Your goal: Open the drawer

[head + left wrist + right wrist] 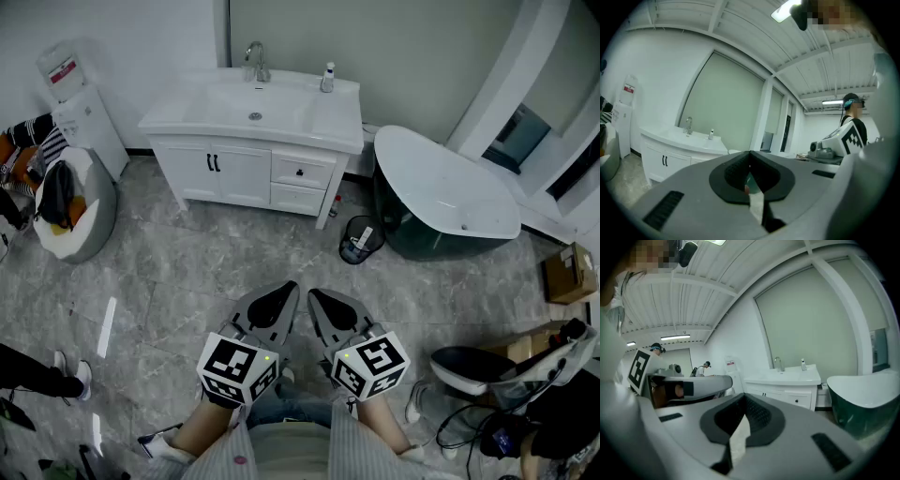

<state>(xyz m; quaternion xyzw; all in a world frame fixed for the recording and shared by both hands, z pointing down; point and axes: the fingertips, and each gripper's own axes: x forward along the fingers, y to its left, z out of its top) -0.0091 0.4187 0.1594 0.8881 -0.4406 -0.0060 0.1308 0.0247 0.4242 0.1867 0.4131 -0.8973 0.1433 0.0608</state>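
The white vanity (pixel 253 141) stands against the far wall, across the floor from me. On its right side are two drawers: the upper drawer (pixel 302 172) has a small black knob, and the lower drawer (pixel 296 199) sits beneath it. Both look closed. My left gripper (pixel 287 291) and right gripper (pixel 315 297) are held side by side close to my body, well short of the vanity. Each is shut with nothing between its tips. The vanity (pixel 677 147) shows low on the left in the left gripper view. In the right gripper view the knobbed drawer (pixel 797 401) shows past the shut jaws.
A dark green bathtub (pixel 441 192) stands right of the vanity, with a black waste bin (pixel 359 240) between them. A water dispenser (pixel 82 114) and a grey beanbag (pixel 73 202) are at left. A cardboard box (pixel 567 272) and cables lie at right. A person's shoe (pixel 73 373) is at lower left.
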